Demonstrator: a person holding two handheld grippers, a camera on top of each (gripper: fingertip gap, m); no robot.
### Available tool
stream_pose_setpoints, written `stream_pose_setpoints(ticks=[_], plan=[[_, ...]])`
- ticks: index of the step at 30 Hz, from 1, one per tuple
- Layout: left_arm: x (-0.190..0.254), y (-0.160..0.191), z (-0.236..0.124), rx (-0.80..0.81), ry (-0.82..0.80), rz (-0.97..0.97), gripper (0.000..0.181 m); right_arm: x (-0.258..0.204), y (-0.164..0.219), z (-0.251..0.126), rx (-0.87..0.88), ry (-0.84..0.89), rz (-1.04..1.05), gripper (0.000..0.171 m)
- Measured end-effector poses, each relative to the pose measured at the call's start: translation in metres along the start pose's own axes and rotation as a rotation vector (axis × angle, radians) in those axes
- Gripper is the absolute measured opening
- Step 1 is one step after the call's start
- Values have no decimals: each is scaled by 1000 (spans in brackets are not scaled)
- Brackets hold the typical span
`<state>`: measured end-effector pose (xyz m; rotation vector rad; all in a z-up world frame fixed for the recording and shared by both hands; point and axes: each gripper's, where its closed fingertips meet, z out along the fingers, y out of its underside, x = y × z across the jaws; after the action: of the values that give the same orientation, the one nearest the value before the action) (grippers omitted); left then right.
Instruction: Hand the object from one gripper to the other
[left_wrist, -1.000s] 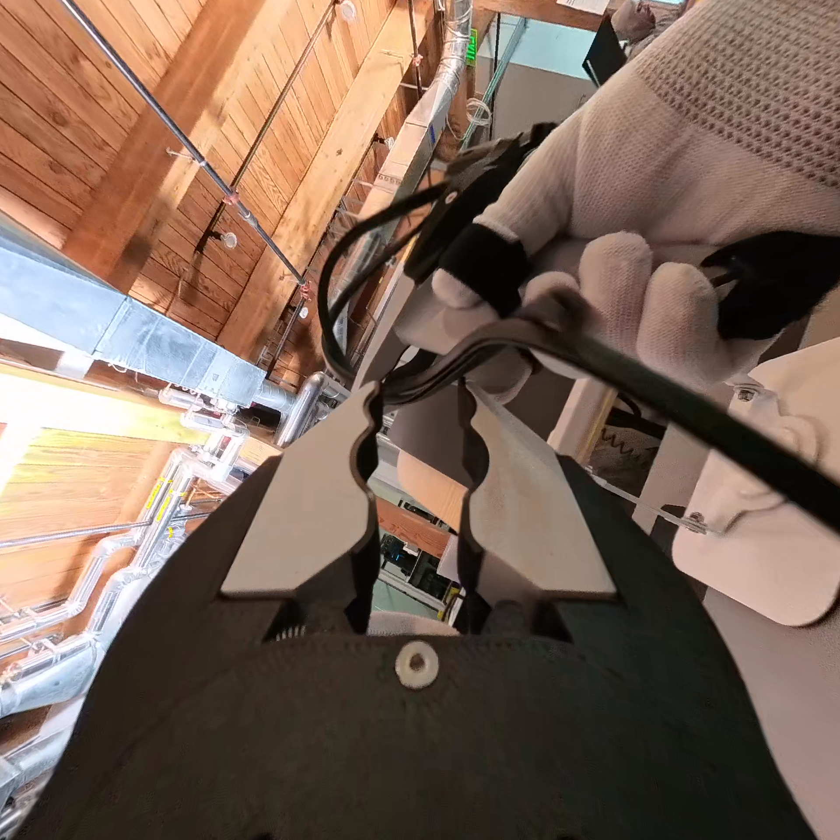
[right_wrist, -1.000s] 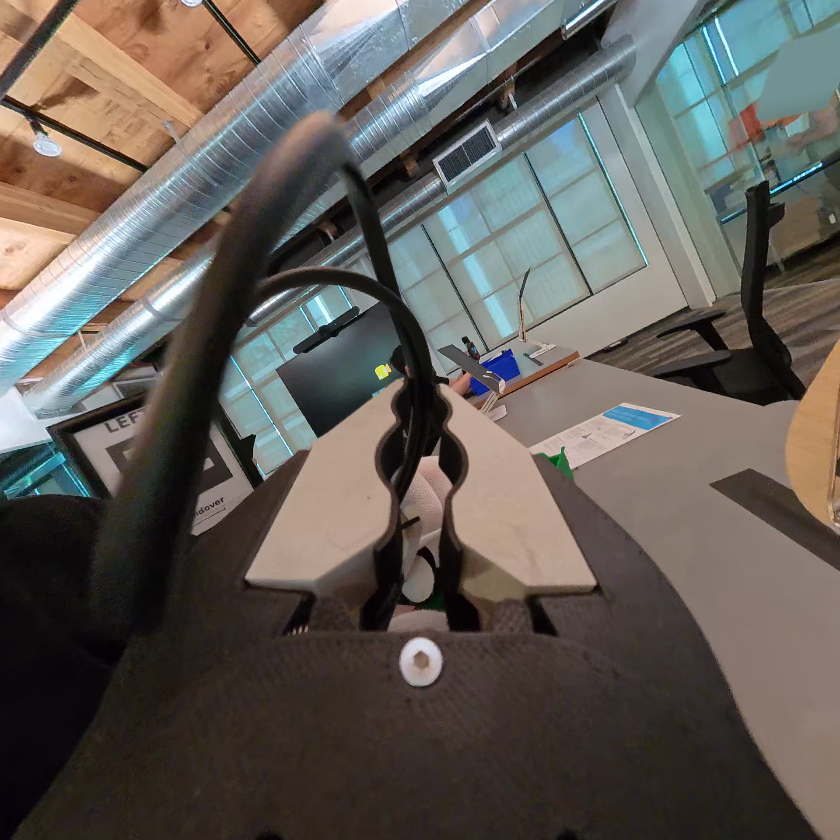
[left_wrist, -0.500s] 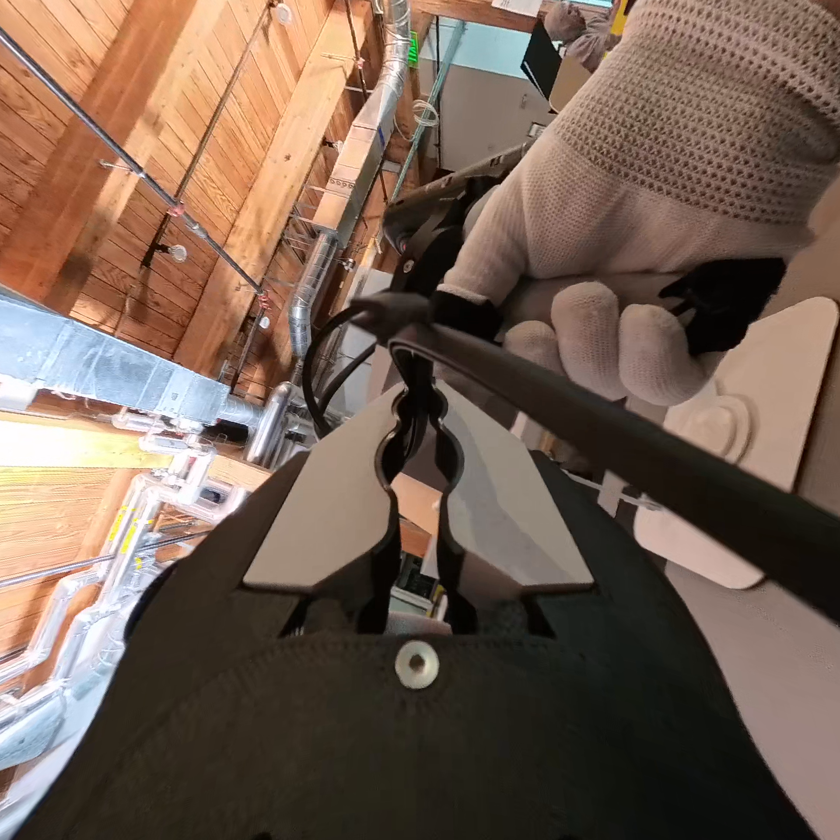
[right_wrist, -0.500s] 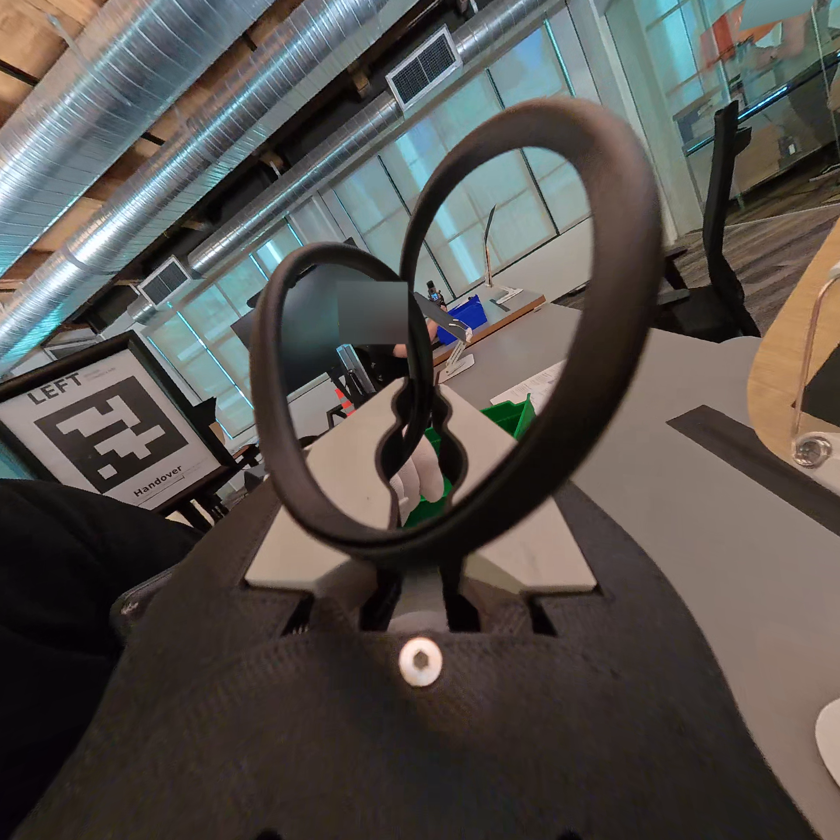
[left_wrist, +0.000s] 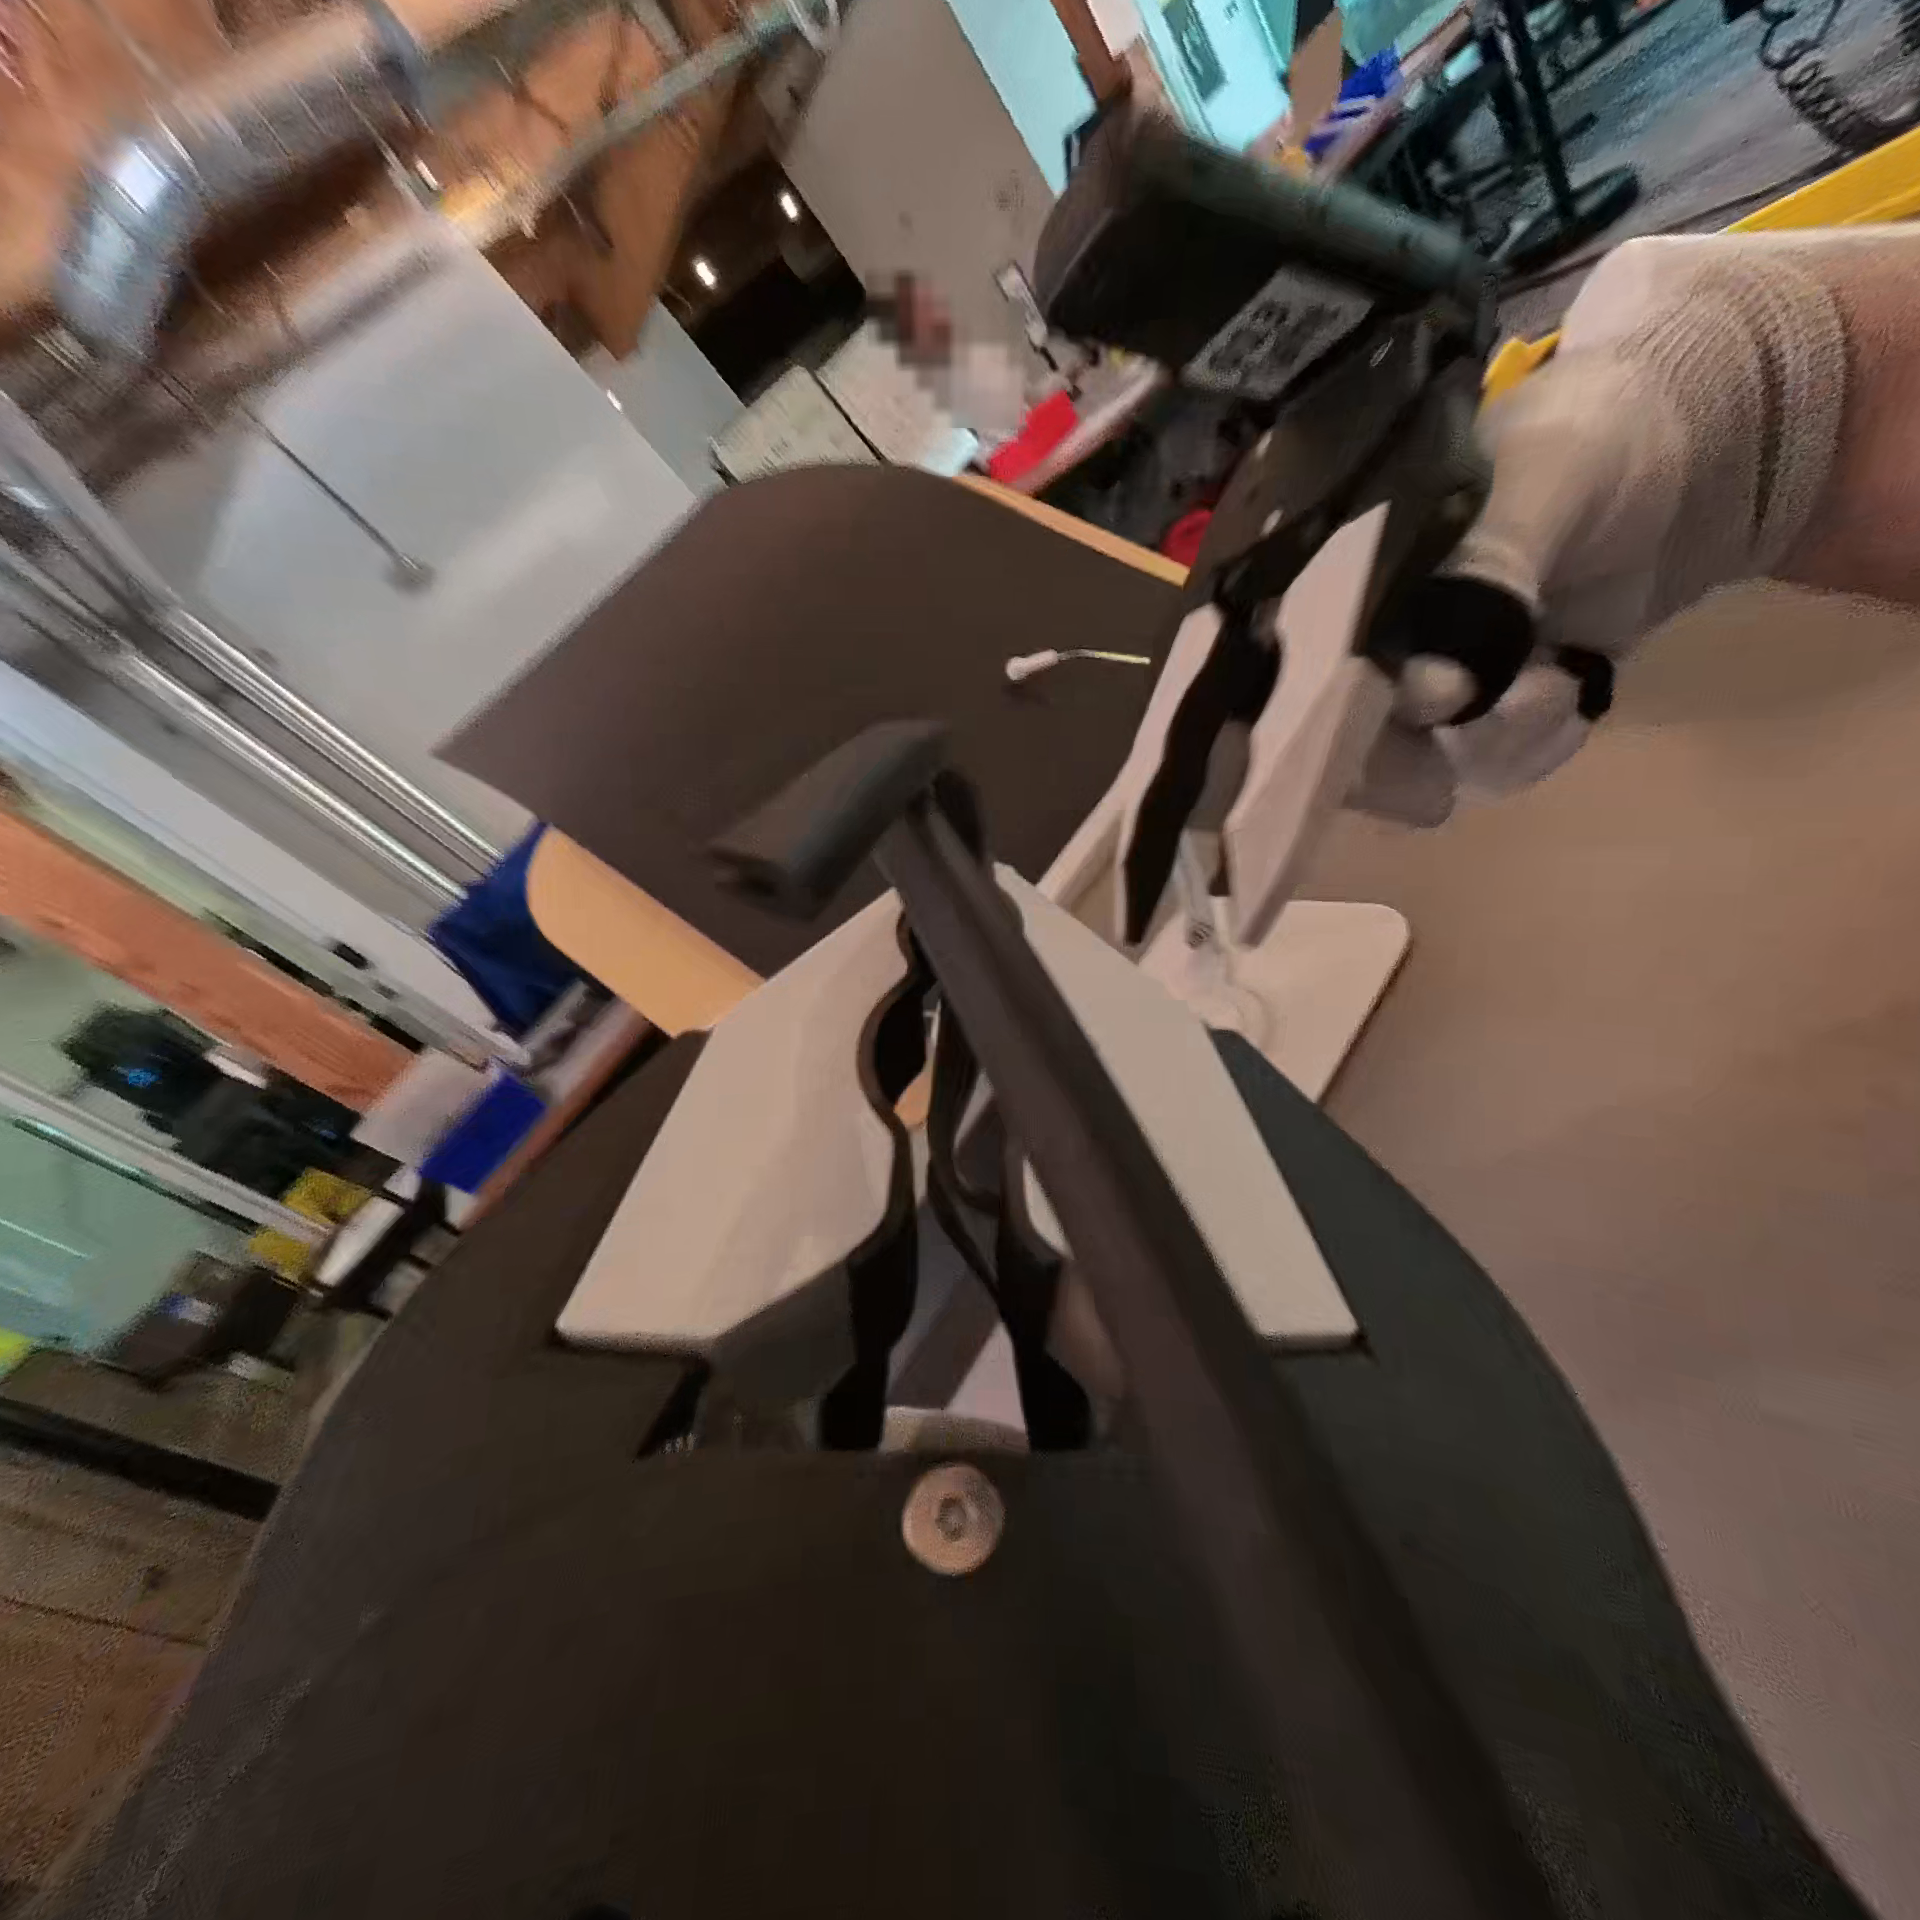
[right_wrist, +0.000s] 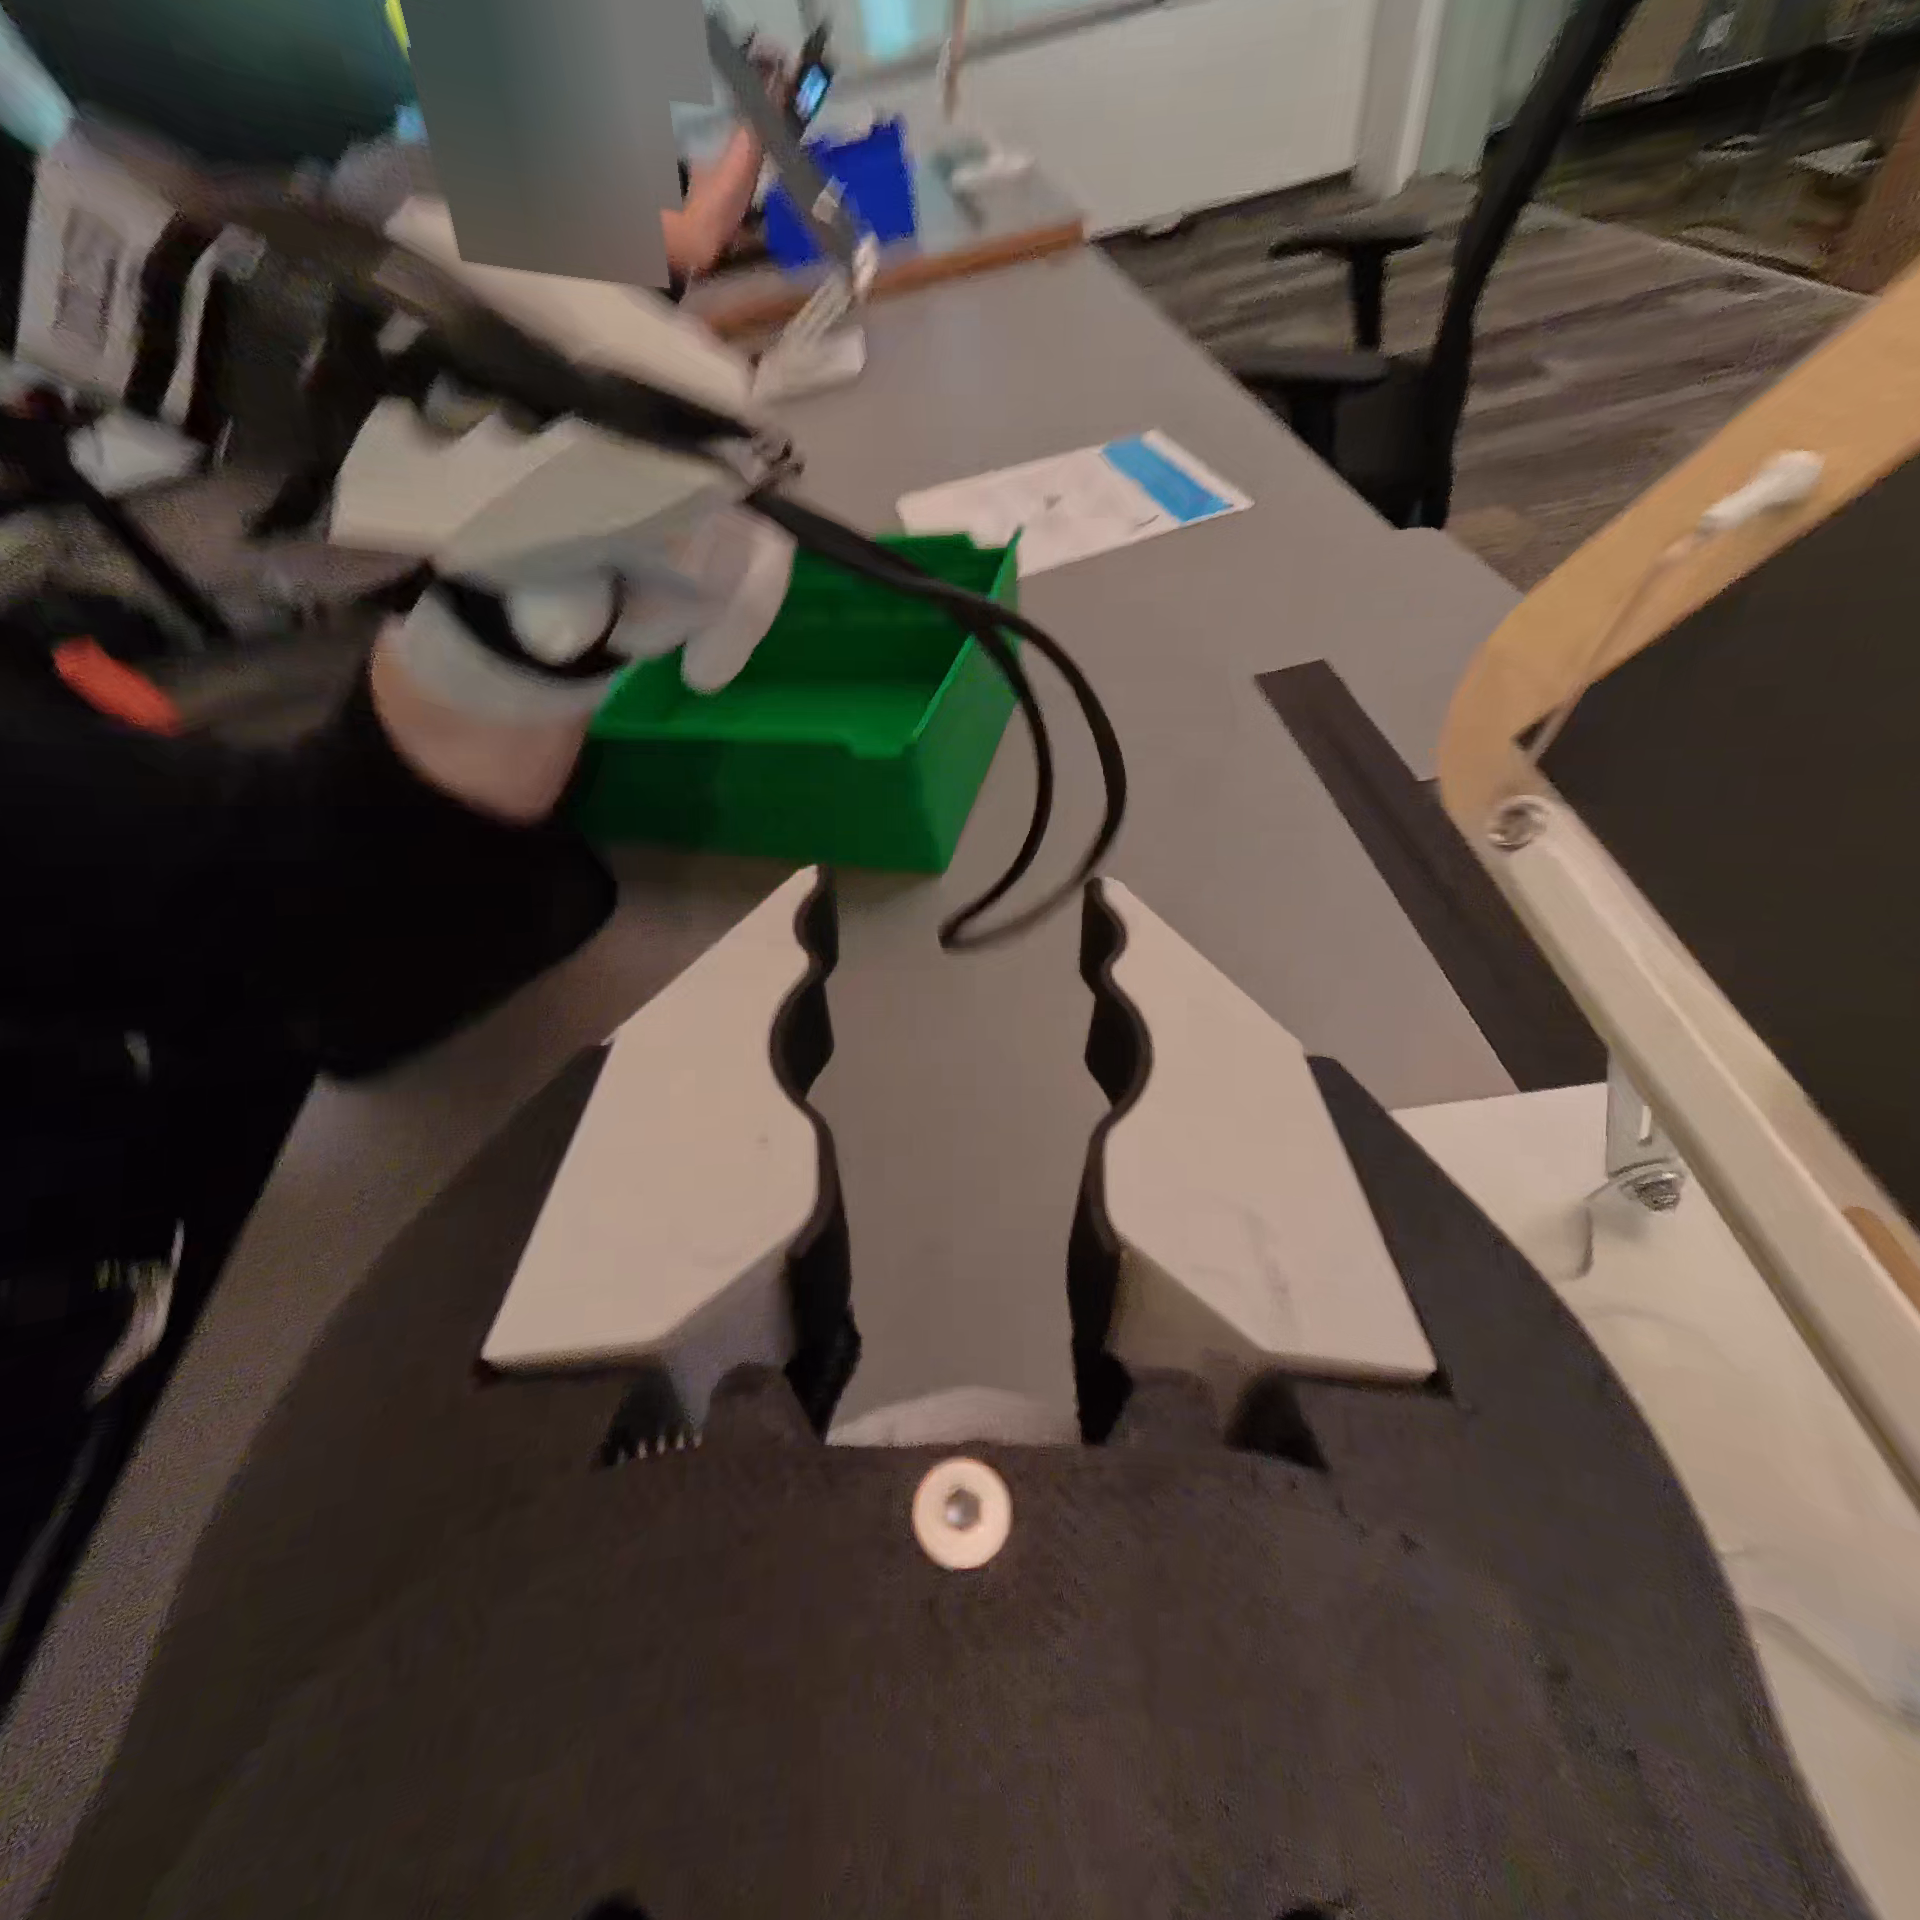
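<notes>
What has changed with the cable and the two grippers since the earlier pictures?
The right gripper let go of the cable; its jaws now stand open and empty. The left gripper closed on the cable and carries it alone, loop hanging above the green bin. Both views swung from ceiling down to the table. The gloved hands hold on as before.

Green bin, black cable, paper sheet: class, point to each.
Green bin (right_wrist: 800, 774), right wrist view, on its front wall.
Black cable (right_wrist: 1039, 790), right wrist view, on its hanging loop.
Paper sheet (right_wrist: 1070, 499), right wrist view, on its middle.
</notes>
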<state>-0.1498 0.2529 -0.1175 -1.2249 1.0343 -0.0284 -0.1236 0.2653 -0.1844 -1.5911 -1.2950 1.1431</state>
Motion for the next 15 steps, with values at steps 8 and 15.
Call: stream_pose_setpoints(ticks=[8, 15], plan=[[23, 22, 4, -130, 188, -140, 3, -55, -61, -19, 195, 115, -545, 31], [50, 28, 14, -164, 256, -73, 3, -59, -51, 10, 122, 127, -612, 20]])
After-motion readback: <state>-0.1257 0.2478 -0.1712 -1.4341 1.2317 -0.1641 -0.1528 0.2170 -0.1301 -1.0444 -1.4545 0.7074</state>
